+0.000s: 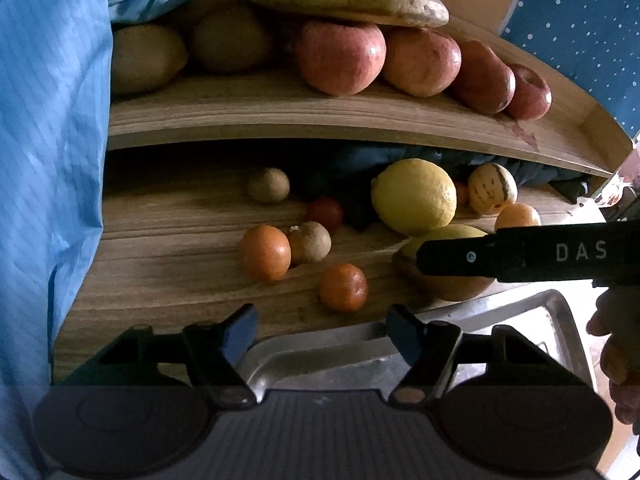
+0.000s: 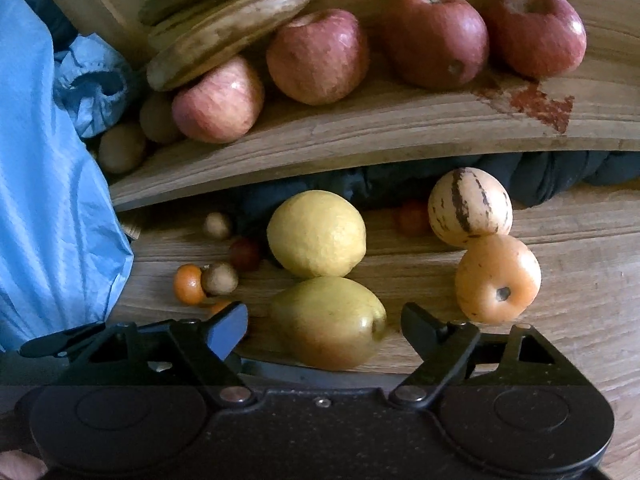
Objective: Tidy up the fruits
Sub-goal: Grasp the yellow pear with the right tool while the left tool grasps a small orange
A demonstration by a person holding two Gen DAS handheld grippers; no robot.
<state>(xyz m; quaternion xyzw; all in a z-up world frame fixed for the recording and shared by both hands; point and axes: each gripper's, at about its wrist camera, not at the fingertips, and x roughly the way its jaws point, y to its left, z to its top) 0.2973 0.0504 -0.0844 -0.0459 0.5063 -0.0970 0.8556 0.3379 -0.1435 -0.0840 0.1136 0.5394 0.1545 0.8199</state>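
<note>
- Your table [image 2: 580, 264] is lying under everything, a wood-grain surface carrying the loose fruit, with a raised wooden shelf [image 2: 360, 128] sitting above its far part.
- A blue garment [image 1: 52, 120] is hanging down along the left edge of both views.
- A metal tray [image 1: 320, 356] is sitting at the near edge of the table, just under your left gripper [image 1: 322, 334].
- Bananas [image 2: 224, 20] are lying on top of the row of red apples [image 2: 318, 56] on the shelf, with brown kiwis [image 1: 148, 58] beside them at the left end.
- Your left gripper is hovering with its jaws spread wide and gripping nothing.
- Your right gripper [image 2: 324, 326] is also holding its jaws wide apart, and the greenish pear [image 2: 328, 322] is lying between them; I cannot tell whether they are touching it.
- The lemon [image 2: 316, 234] is sitting just behind the pear, touching it.
- A striped melon [image 2: 470, 206] is resting against a pale orange fruit [image 2: 498, 278] to the right.
- Two tangerines [image 1: 266, 252] are lying on the table ahead of your left gripper, well apart from the pear.
</note>
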